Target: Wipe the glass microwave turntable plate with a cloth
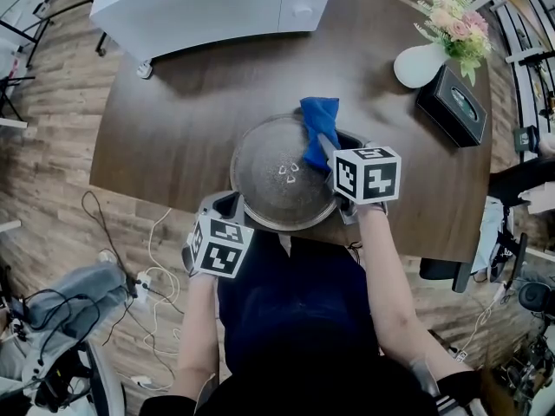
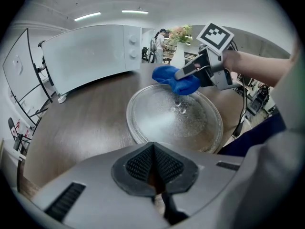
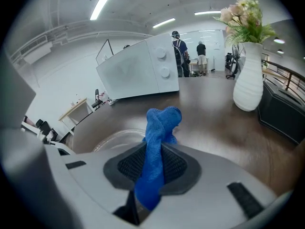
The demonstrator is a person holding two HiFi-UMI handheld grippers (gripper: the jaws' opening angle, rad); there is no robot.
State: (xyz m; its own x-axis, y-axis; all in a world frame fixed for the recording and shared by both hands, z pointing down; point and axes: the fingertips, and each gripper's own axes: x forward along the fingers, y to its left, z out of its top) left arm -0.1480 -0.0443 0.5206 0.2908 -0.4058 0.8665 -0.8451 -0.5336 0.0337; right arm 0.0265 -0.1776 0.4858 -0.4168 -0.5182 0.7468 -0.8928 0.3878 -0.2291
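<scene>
The round glass turntable plate [image 1: 276, 189] lies on the dark wooden table [image 1: 173, 137], at its near edge. My right gripper [image 1: 328, 150] is over the plate's right side, shut on a blue cloth [image 1: 317, 125]. In the right gripper view the blue cloth [image 3: 159, 123] sticks out from between the pads, with the plate [image 3: 112, 141] below to the left. My left gripper [image 1: 229, 206] is at the plate's near-left rim. In the left gripper view its pads [image 2: 138, 166] meet with nothing between them, just short of the plate [image 2: 186, 125]. The right gripper [image 2: 190, 71] presses the cloth [image 2: 172, 79] on the plate's far side.
A white microwave [image 1: 208, 3] stands at the table's far side. At the far right are a white vase of flowers [image 1: 422, 63] and a black tissue box [image 1: 454, 104]. Cables [image 1: 143, 232] lie on the floor at the left. People stand far off in the room.
</scene>
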